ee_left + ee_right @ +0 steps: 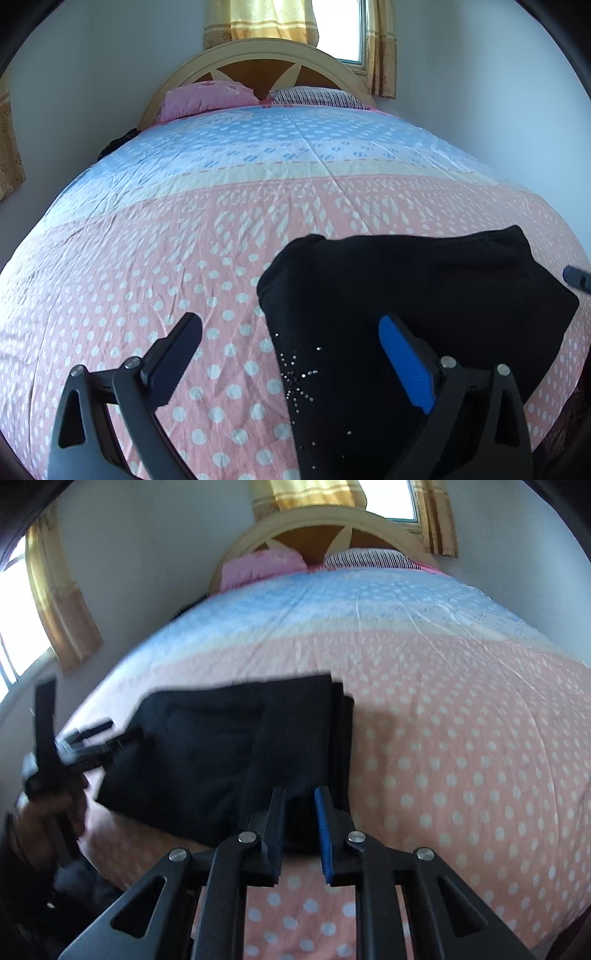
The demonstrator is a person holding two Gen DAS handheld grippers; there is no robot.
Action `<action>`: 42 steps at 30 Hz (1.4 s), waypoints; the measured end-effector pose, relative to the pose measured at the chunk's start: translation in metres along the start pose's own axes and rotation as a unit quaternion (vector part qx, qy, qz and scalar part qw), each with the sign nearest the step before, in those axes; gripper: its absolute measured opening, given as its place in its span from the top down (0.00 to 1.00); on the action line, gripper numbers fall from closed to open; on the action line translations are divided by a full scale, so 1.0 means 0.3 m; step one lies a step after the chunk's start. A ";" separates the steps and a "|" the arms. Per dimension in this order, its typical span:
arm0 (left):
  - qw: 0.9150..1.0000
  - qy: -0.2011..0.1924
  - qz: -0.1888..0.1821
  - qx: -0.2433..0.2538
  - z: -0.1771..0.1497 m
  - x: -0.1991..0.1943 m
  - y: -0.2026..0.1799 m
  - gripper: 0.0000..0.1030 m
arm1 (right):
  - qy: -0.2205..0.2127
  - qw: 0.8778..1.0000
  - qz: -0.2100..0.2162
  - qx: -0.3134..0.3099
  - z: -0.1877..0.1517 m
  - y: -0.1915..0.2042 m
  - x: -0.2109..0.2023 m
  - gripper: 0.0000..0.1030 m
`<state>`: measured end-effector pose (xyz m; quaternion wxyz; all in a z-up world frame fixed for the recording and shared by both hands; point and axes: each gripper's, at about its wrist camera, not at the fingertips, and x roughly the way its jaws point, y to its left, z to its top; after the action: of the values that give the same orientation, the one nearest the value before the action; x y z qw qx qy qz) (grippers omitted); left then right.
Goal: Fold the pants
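Folded pants (pixel 221 746) lie crosswise on bedspread (pixel 461 738).

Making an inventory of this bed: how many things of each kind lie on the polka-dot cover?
Black pants: 1
Pink pillow: 1
Striped pillow: 1
Total: 3

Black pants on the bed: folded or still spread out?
Folded. The pants lie as a compact block on the bedspread, with stacked layer edges showing along one side, no legs trailing out.
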<state>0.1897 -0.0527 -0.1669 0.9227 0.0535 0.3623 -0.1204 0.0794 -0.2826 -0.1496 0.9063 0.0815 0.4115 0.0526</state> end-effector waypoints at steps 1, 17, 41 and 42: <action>1.000 0.000 0.001 0.000 -0.001 -0.004 0.002 0.04 | 0.001 1.000 0.006 0.008 -0.005 -0.016 0.000 0.84; 1.000 0.006 -0.014 -0.003 -0.025 -0.028 0.013 0.04 | -0.009 0.997 0.054 0.053 -0.027 -0.094 -0.025 0.71; 0.986 0.048 -0.134 -0.084 -0.055 0.044 0.089 0.17 | 0.017 0.971 0.161 0.178 0.076 -0.176 0.158 0.66; 0.984 0.048 -0.149 -0.082 -0.053 0.045 0.082 0.23 | 0.014 0.970 0.163 0.179 0.075 -0.173 0.151 0.67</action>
<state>0.1953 -0.0284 -0.1874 0.8771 -0.0710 0.4190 -0.2237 0.1276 -0.3284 -0.1783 0.8501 0.3074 0.4083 0.1269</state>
